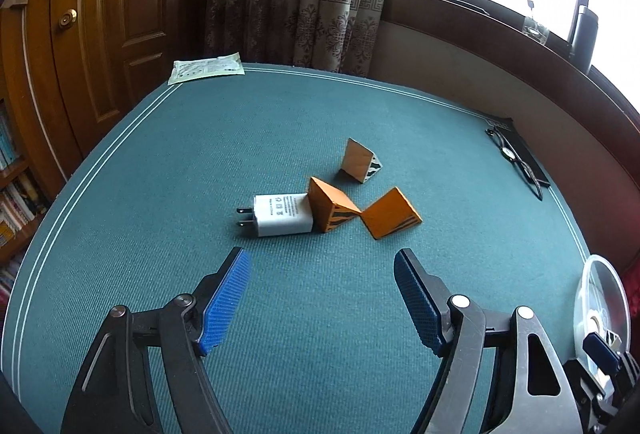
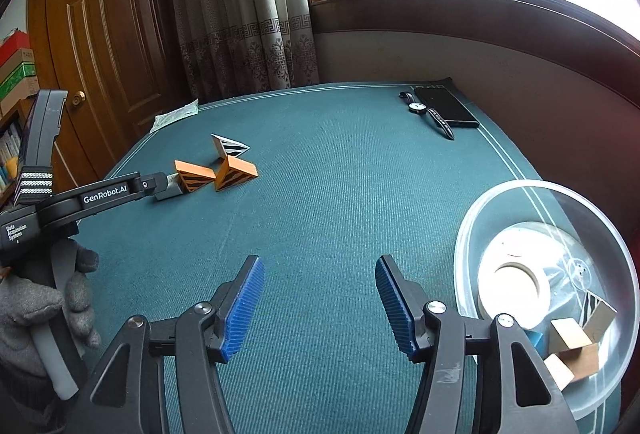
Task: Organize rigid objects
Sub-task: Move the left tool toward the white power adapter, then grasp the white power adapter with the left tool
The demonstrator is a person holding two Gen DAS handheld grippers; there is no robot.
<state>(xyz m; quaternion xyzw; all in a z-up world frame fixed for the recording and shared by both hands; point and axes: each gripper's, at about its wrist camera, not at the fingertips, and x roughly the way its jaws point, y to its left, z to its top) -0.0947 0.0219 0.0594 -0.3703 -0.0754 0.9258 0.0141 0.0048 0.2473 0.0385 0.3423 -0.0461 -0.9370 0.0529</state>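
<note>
A white plug charger (image 1: pixel 280 220) lies on the green table mat (image 1: pixel 280 134), touching an orange striped wedge block (image 1: pixel 332 208). A second orange wedge (image 1: pixel 392 213) lies to its right and a brown-and-white striped wedge (image 1: pixel 362 162) stands behind. My left gripper (image 1: pixel 322 262) is open and empty, just short of the charger. My right gripper (image 2: pixel 320 270) is open and empty over bare mat. To its right a clear bowl (image 2: pixel 500 202) holds a tape roll (image 2: pixel 514 284), wooden blocks (image 2: pixel 572 338) and a striped wedge. The two orange wedges (image 2: pixel 236 174) also show in the right wrist view.
A black phone (image 2: pixel 446 106) and a wristwatch (image 2: pixel 418 107) lie at the far right corner. A paper packet (image 1: pixel 206 67) lies at the far left corner. A wooden door, curtain and window sill stand behind the table. The bowl shows at the left view's right edge (image 1: pixel 600 266).
</note>
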